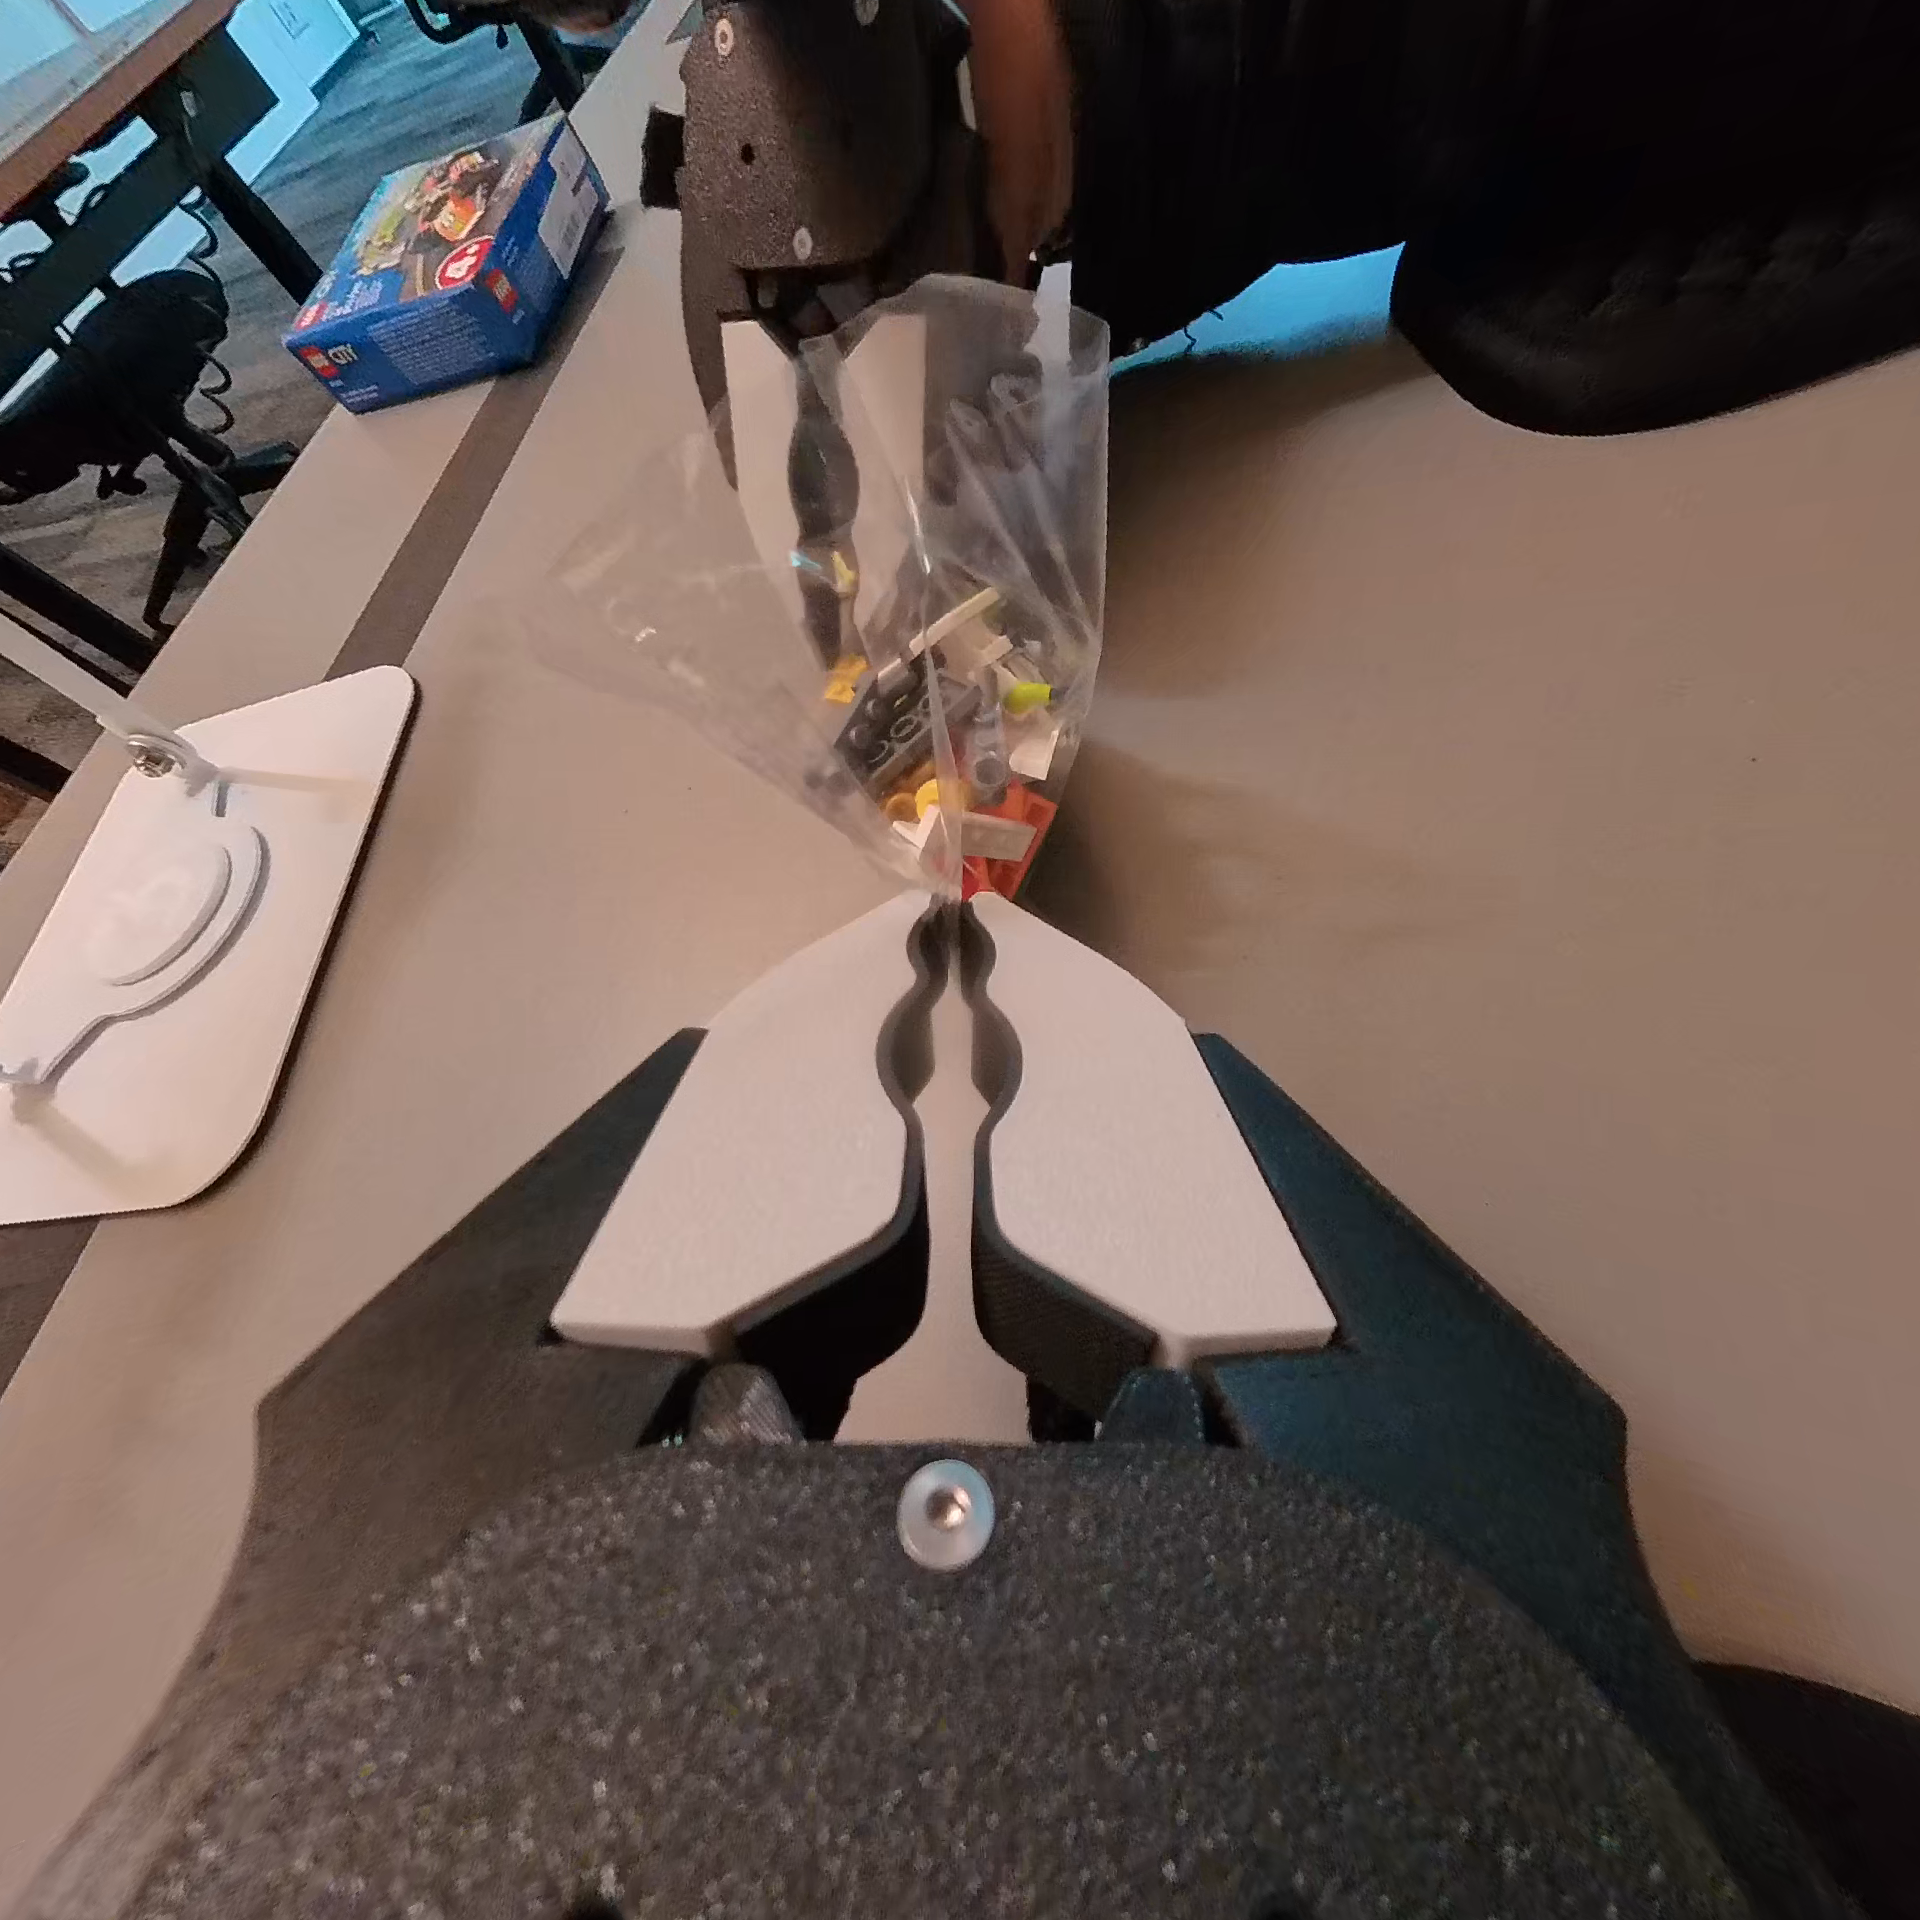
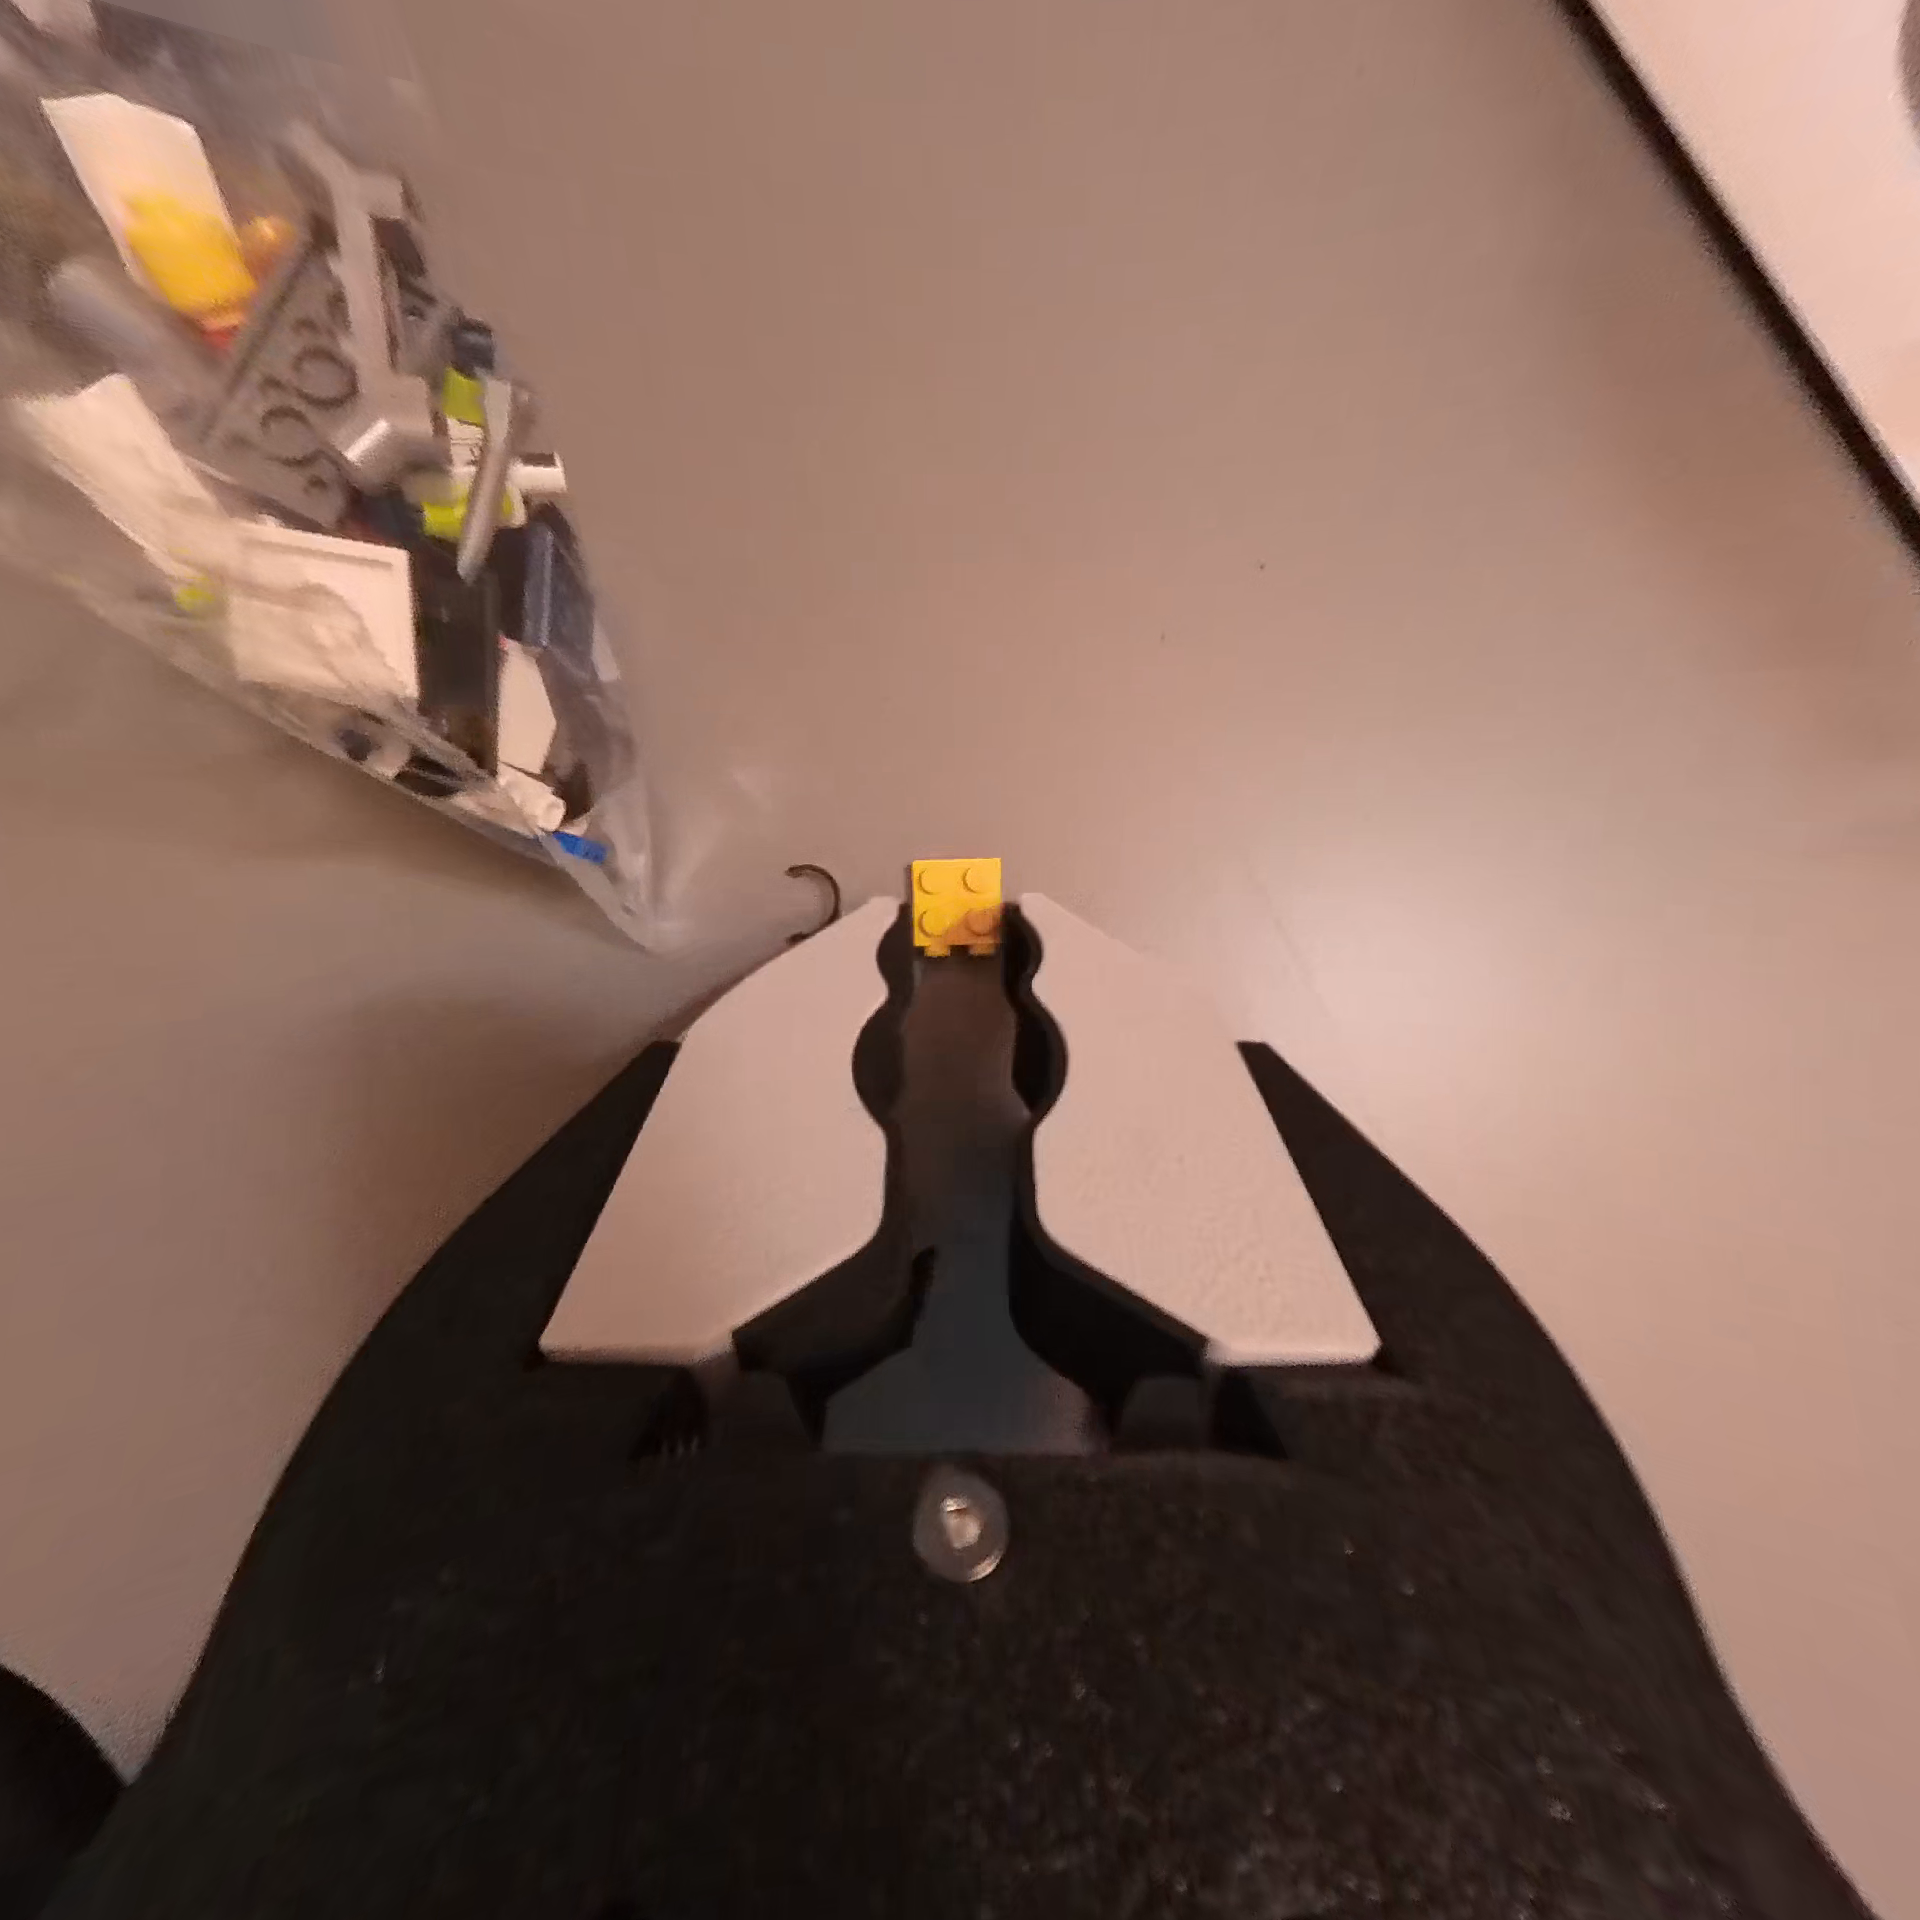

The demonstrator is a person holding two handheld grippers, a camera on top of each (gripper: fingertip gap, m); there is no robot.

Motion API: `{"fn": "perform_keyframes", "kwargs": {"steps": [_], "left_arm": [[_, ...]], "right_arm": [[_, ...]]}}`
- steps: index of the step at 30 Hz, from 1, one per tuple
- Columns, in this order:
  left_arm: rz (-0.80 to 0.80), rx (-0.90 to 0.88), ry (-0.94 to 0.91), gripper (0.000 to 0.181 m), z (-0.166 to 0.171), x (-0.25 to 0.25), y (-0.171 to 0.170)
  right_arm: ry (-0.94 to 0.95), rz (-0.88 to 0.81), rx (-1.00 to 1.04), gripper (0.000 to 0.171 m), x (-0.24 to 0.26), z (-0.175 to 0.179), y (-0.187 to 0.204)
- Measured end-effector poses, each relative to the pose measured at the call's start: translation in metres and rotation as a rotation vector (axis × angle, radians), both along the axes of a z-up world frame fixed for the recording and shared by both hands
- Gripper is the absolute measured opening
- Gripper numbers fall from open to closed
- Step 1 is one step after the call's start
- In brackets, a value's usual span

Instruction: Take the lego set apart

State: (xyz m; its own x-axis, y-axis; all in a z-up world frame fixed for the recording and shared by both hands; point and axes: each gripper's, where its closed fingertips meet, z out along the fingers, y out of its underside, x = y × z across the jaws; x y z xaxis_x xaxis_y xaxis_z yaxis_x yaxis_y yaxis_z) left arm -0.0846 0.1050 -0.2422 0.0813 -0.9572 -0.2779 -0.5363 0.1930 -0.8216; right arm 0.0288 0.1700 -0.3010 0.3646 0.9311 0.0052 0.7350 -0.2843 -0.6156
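The left gripper (image 1: 948, 914) pinches a corner of the clear plastic bag of mixed lego pieces (image 1: 914, 665) over the beige desk (image 1: 1455, 831). Beyond, the right gripper (image 2: 958, 914) clamps a small yellow 2-by-2 lego plate (image 2: 957, 902). Farther off lies a blue lego box (image 1: 457, 270).

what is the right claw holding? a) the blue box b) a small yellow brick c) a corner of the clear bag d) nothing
b: in the right wrist view the right claw pinches a small yellow brick at its fingertips, with the clear bag off to the side.
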Motion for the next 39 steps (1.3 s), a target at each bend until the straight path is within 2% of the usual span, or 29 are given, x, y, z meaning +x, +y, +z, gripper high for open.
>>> {"fn": "perform_keyframes", "kwargs": {"steps": [4, 8, 11, 14, 22, 27, 29, 34, 39], "left_arm": [[0.001, 0.000, 0.001, 0.001, 0.000, 0.000, 0.000], [0.001, 0.002, 0.002, 0.001, 0.000, 0.000, 0.000], [0.002, 0.007, 0.004, 0.001, 0.000, 0.000, 0.000], [0.003, 0.009, 0.004, 0.001, 0.000, 0.000, 0.001], [0.003, 0.009, 0.005, 0.001, 0.000, -0.001, 0.001], [0.004, 0.008, 0.006, 0.001, 0.000, -0.001, 0.001], [0.004, 0.009, 0.006, 0.001, 0.000, -0.001, 0.001], [0.004, 0.008, 0.006, 0.001, 0.000, -0.001, 0.001], [0.005, 0.012, 0.009, 0.001, 0.000, -0.001, 0.001]], "right_arm": [[0.058, 0.012, 0.031, 0.016, -0.005, 0.014, 0.000], [0.308, 0.054, 0.151, 0.016, -0.029, 0.082, -0.007], [0.487, 0.131, 0.207, 0.016, -0.050, 0.133, -0.027], [0.527, 0.208, 0.209, 0.016, -0.066, 0.149, -0.047], [0.515, 0.216, 0.183, 0.020, -0.072, 0.142, -0.049], [0.477, 0.167, 0.194, 0.022, -0.053, 0.138, -0.037], [0.387, 0.128, 0.169, 0.022, -0.037, 0.121, -0.029], [0.035, 0.072, 0.086, 0.023, -0.009, 0.044, -0.016], [-0.052, 0.073, 0.003, 0.023, -0.010, 0.009, -0.018]]}}
